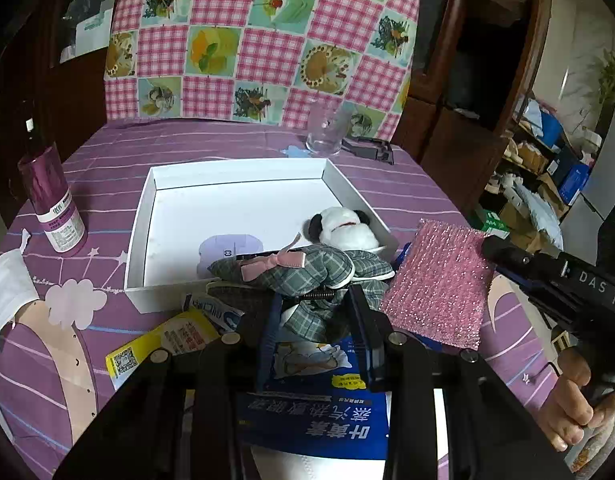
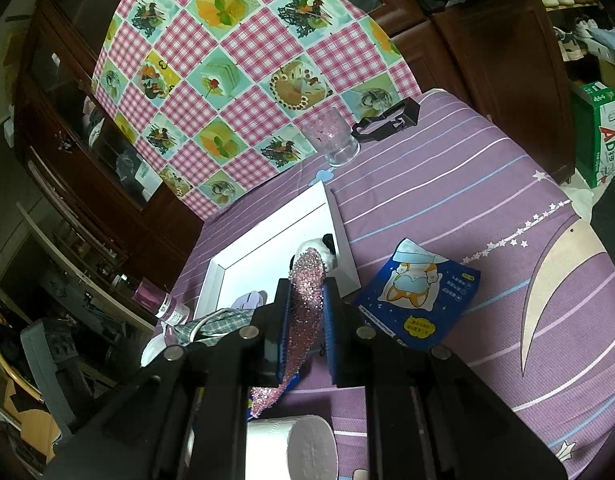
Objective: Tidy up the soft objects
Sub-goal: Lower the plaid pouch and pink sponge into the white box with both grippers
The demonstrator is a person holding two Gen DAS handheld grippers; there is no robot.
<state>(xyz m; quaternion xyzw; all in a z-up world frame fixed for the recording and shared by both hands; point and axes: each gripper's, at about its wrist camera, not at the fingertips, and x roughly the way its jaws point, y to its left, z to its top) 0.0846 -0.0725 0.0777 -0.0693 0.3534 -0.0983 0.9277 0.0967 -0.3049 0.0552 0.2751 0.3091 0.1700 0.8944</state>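
The black gripper (image 1: 579,284) at the right edge carries the white letters "DAS". Upside-down Chinese characters, "蒸汽热敷眼罩", run across the near blue packet (image 1: 307,420). Far right, a green carton (image 2: 599,136) shows a red "AD".

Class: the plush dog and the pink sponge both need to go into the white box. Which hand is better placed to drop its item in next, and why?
Left, probably. Its gripper holds the dog, which already hangs over the box's near rim. The right gripper holds the sponge short of the box.
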